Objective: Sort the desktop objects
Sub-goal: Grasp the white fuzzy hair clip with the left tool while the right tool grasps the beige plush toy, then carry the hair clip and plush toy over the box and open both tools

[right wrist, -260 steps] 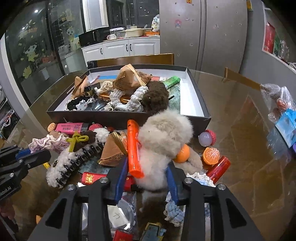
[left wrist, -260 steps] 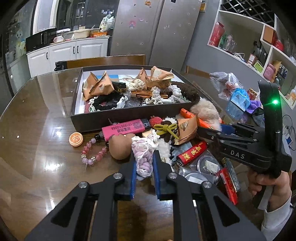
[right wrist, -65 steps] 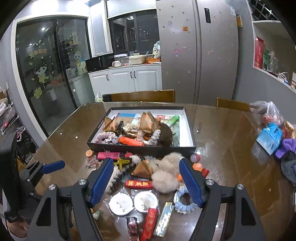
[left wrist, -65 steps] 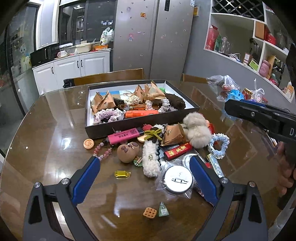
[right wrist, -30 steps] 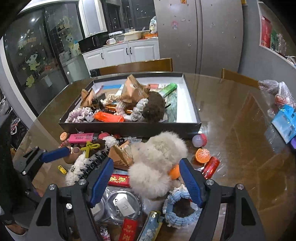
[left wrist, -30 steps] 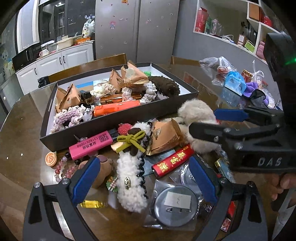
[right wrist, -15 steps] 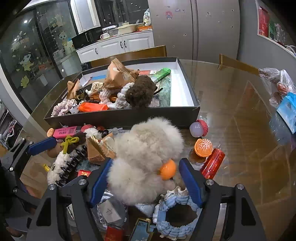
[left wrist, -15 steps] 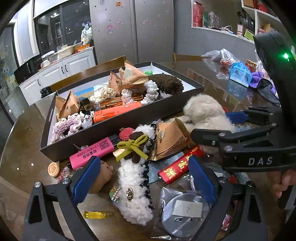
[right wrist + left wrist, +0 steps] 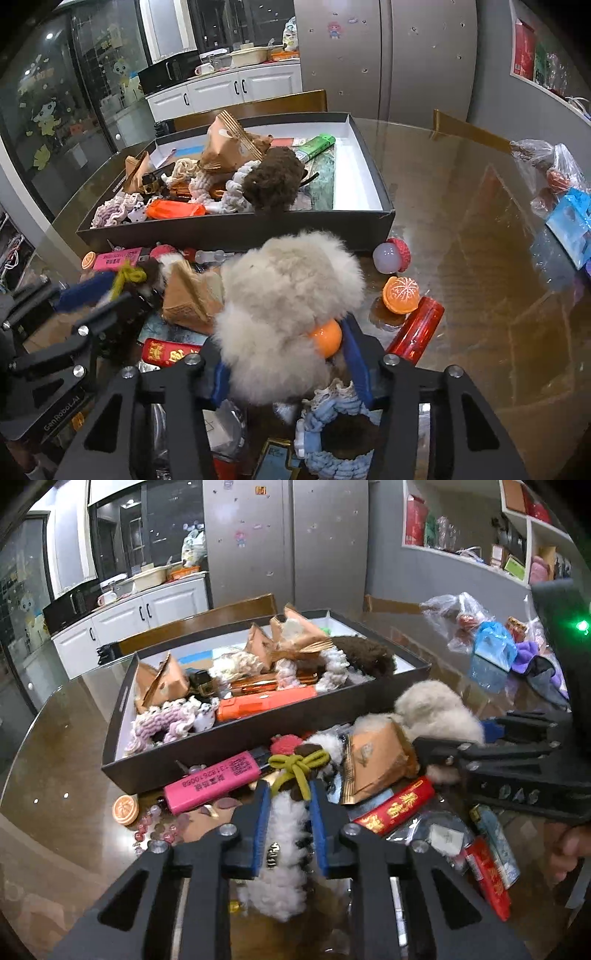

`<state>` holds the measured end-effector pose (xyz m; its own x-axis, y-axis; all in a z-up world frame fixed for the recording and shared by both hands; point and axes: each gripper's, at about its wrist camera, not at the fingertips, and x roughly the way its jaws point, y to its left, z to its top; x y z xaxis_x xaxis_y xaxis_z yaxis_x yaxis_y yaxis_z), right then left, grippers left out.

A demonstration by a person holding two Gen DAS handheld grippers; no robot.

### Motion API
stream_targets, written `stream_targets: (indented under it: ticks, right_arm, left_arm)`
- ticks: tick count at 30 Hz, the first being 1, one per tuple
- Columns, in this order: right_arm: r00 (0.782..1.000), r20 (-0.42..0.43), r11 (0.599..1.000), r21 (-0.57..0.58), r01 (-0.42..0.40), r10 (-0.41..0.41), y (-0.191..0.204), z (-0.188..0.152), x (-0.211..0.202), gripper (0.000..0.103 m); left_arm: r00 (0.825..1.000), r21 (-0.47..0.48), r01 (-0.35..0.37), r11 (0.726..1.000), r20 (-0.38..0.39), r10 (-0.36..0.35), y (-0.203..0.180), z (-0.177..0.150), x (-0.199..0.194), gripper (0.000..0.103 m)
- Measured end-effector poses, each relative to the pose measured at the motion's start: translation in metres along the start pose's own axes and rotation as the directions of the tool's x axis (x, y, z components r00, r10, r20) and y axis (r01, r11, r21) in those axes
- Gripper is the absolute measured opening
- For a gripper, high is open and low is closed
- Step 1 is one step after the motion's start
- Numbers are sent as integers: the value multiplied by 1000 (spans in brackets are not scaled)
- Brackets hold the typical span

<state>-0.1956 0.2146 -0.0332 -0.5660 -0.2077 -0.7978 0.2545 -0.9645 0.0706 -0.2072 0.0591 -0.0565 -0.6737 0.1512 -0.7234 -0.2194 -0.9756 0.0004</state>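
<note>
A long white fluffy hair clip [image 9: 284, 867] with an olive bow [image 9: 295, 768] lies in the pile before the black box [image 9: 221, 753]. My left gripper [image 9: 290, 812] has its jaws closing, and both blue pads press the clip's sides. A beige fluffy pompom [image 9: 288, 295] with an orange ball [image 9: 327, 338] on it sits in front of the box [image 9: 229, 230]. My right gripper [image 9: 286, 365] is also closing, its pads sunk into the pompom's fur on both sides. The box holds paper packets, scrunchies, an orange lighter [image 9: 266, 703] and a brown pompom [image 9: 273, 181].
A pink lighter [image 9: 210, 781], a brown paper packet [image 9: 376, 760] and a red lighter [image 9: 395, 805] crowd the clip. A mandarin toy [image 9: 400, 290], a red cylinder [image 9: 417, 330] and a blue scrunchie [image 9: 332, 435] lie by the pompom. Plastic bags [image 9: 458, 616] sit far right.
Both grippers' jaws have come in from wide apart: the left onto the white fluffy clip, the right onto the beige pompom. The right gripper has sunk closer to the pile.
</note>
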Motion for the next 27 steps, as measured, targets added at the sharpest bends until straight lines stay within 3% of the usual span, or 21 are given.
stream_targets:
  ticks: [4, 15, 20, 27]
  right_arm:
    - [1000, 14, 1000, 11, -18, 17, 0, 2, -7, 39]
    - [998, 54, 999, -4, -35, 36, 8, 4, -27, 38]
    - [996, 80, 999, 0, -45, 45, 10, 7, -39, 38]
    - [993, 103, 998, 5, -58, 57, 12, 10, -48, 38]
  left_arm:
    - [999, -36, 32, 999, -5, -32, 8, -1, -2, 21]
    - [998, -82, 60, 995, 12, -60, 18, 1, -14, 18]
    - [998, -93, 56, 994, 26, -54, 19, 4, -22, 9]
    - [998, -102, 54, 993, 43, -50, 24, 5, -37, 6]
